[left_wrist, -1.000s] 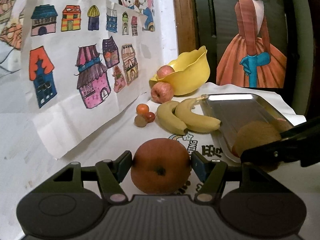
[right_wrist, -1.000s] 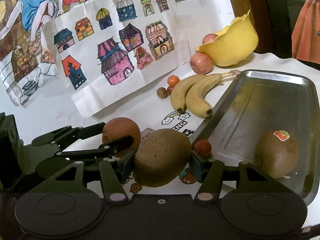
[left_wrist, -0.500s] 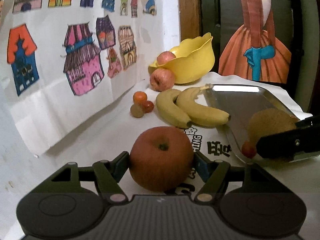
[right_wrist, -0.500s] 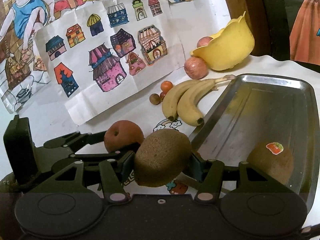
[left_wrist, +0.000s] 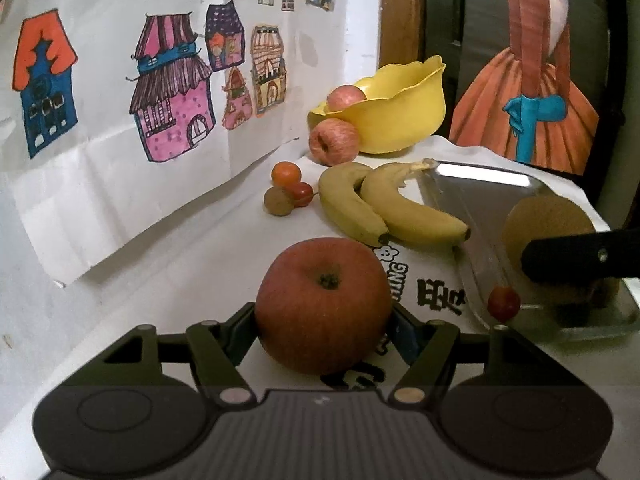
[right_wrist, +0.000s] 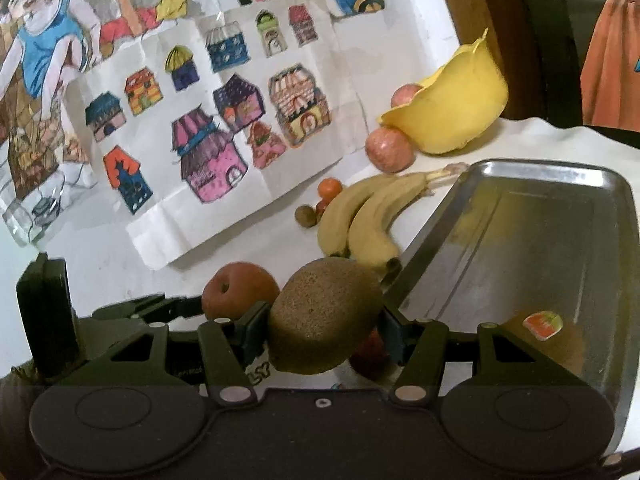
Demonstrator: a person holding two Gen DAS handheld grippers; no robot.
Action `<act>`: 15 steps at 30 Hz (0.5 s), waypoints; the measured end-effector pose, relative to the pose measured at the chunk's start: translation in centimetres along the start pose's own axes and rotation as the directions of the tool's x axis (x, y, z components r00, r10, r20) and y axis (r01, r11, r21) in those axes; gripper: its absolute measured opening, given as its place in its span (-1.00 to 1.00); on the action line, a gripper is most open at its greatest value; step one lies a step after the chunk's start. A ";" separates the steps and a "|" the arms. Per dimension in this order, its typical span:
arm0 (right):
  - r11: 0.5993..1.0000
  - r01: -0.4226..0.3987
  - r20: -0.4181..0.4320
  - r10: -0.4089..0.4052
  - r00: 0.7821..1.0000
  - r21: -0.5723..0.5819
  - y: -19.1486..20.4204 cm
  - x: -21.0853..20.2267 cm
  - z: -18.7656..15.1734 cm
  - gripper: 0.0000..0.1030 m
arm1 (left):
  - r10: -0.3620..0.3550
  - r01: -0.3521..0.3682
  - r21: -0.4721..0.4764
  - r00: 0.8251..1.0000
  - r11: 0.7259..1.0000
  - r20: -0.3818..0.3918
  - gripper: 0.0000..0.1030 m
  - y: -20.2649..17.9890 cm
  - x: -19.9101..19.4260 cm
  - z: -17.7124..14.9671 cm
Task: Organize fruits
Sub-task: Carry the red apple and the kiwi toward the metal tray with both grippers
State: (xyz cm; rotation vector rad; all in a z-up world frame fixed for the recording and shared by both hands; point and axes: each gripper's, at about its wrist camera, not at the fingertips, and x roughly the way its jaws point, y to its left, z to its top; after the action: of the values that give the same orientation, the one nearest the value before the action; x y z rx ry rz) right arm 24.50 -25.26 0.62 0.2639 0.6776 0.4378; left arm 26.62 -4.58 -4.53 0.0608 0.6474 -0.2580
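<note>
I hold one fruit in each set of tongs. The left tongs (left_wrist: 324, 320) are closed on a red apple (left_wrist: 323, 304), pads against its two sides, stem end facing up toward the camera; it fills the lower centre of the left wrist frame. The right tongs (right_wrist: 322, 332) are closed on a brown kiwi (right_wrist: 323, 314), held just left of the near corner of the metal tray (right_wrist: 540, 184). I cannot tell whether either fruit is clear of the counter (left_wrist: 224, 256).

I judge the sorting to run by kind. A second kiwi (right_wrist: 548, 340), with a sticker, already lies in the tray at lower right, so the held kiwi probably belongs beside it. The yellow bowl (left_wrist: 400, 112), upper centre of the left frame, already contains one apple (left_wrist: 346, 97), and another apple (left_wrist: 334, 141) rests against its outside, so the held apple probably goes there.

Two bananas (left_wrist: 384, 208) lie mid-frame, touching the tray's left rim. Three small round fruits (left_wrist: 286, 190) cluster to their left. A small red one (left_wrist: 503, 304) sits at the tray's near edge.

The counter carries a white cloth with printed characters. Children's drawings of houses (right_wrist: 208, 128) cover the wall at upper left; a painted figure in an orange dress (left_wrist: 536, 80) stands at upper right.
</note>
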 end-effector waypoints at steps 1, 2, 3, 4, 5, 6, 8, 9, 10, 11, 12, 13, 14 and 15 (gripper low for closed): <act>1.000 0.004 0.010 -0.004 1.000 0.005 -0.3 -0.2 0.2 0.18 | -0.006 0.006 -0.015 1.000 1.000 -0.002 0.41 0.0 0.0 0.1; 1.000 0.008 0.020 -0.008 1.000 0.009 -0.6 -0.5 0.4 0.18 | -0.013 0.012 -0.029 1.000 0.999 -0.004 0.41 0.0 0.1 0.2; 1.000 0.014 0.032 -0.014 0.999 0.014 -1.0 -0.8 0.6 0.18 | -0.019 0.019 -0.042 1.000 0.999 -0.007 0.41 -0.1 0.2 0.3; 1.000 0.020 0.043 -0.021 0.999 0.020 -1.4 -1.0 0.8 0.18 | -0.026 0.026 -0.053 1.000 0.998 -0.010 0.41 -0.2 0.3 0.4; 0.999 0.028 0.055 -0.029 0.998 0.025 -1.8 -1.3 1.1 0.18 | -0.031 0.031 -0.061 0.999 0.998 -0.012 0.41 -0.3 0.3 0.4; 0.999 0.039 0.067 -0.041 0.997 0.030 -2.3 -1.6 1.3 0.18 | -0.038 0.037 -0.069 0.999 0.997 -0.014 0.41 -0.4 0.4 0.5; 0.997 0.062 0.085 -0.065 0.994 0.038 -3.2 -2.0 1.6 0.18 | -0.051 0.049 -0.085 0.999 0.995 -0.017 0.41 -0.8 0.6 0.8; 0.996 0.079 0.094 -0.082 0.992 0.041 -3.7 -2.3 1.8 0.18 | -0.056 0.054 -0.088 0.998 0.995 -0.015 0.41 -1.1 0.7 0.9; 0.995 0.093 0.099 -0.097 0.990 0.043 -4.1 -2.4 1.8 0.18 | -0.058 0.057 -0.087 0.998 0.995 -0.012 0.41 -1.4 0.8 1.0; 0.993 0.109 0.102 -0.113 0.988 0.046 -4.7 -2.5 1.9 0.18 | -0.060 0.059 -0.085 0.998 0.995 -0.008 0.41 -1.7 0.9 1.2; 0.991 0.124 0.102 -0.128 0.987 0.049 -5.2 -2.5 1.9 0.18 | -0.064 0.064 -0.083 0.998 0.995 -0.004 0.41 -2.1 0.9 1.4; 0.989 0.136 0.101 -0.140 0.985 0.051 -5.8 -2.6 1.7 0.18 | -0.069 0.069 -0.083 0.998 0.994 -0.001 0.41 -2.4 1.0 1.5; 0.988 0.146 0.100 -0.151 0.983 0.055 -6.2 -2.6 1.6 0.18 | -0.076 0.076 -0.083 0.997 0.994 0.004 0.41 -2.7 1.0 1.8; 0.986 0.156 0.098 -0.161 0.982 0.061 -6.7 -2.6 1.5 0.18 | -0.080 0.081 -0.083 0.997 0.993 0.010 0.41 -3.1 1.0 2.0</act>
State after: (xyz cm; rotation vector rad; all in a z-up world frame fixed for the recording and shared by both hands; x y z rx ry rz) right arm 25.72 -32.53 0.61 0.2787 0.6048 0.2524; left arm 27.75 -8.02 -3.51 -0.0465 0.6542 -0.3084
